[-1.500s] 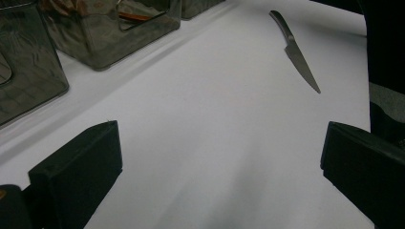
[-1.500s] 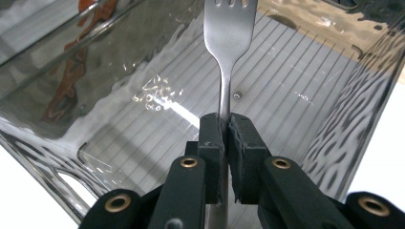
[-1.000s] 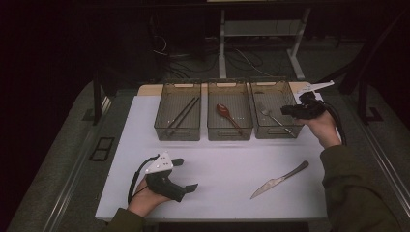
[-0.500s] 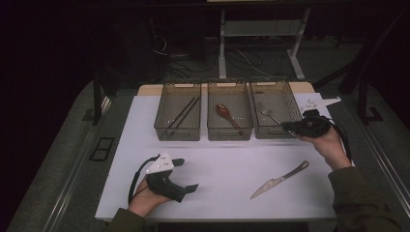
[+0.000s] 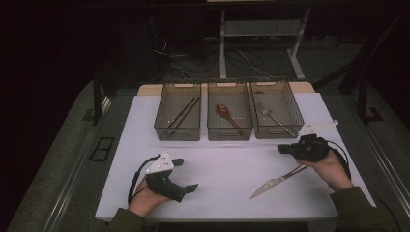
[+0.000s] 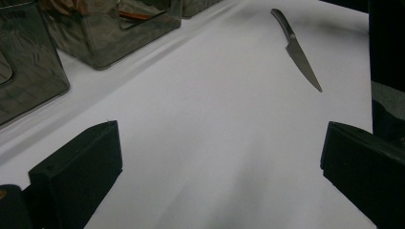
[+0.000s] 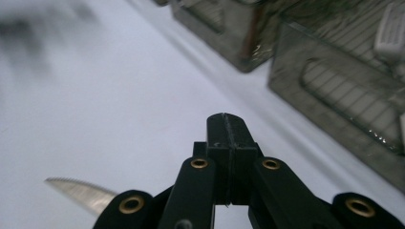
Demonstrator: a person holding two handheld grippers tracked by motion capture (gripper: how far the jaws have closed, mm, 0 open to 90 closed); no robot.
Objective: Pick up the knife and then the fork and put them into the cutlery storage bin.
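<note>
A knife [image 5: 275, 182] lies on the white table at the right front, handle toward the far right; it also shows in the left gripper view [image 6: 298, 47]. My right gripper [image 5: 281, 150] hovers just beyond the handle, pointing left, jaws shut with nothing between them. In the right gripper view the closed tips [image 7: 225, 129] meet above the table and the serrated blade [image 7: 81, 193] lies at lower left. My left gripper [image 5: 187, 175] rests at the left front, open and empty, its jaws wide apart [image 6: 219, 176] over bare table.
Three clear bins stand in a row at the back: the left bin [image 5: 177, 135] holds chopsticks [image 5: 181, 116], the middle bin [image 5: 229, 135] a red spoon [image 5: 226, 112], the right bin [image 5: 278, 134] a fork [image 5: 271, 116]. The white mat [image 5: 227, 159] stretches between the grippers.
My right hand has drawn back from over the right bin toward the table's front and sunk a little, ending beside the knife handle. The left hand stayed still.
</note>
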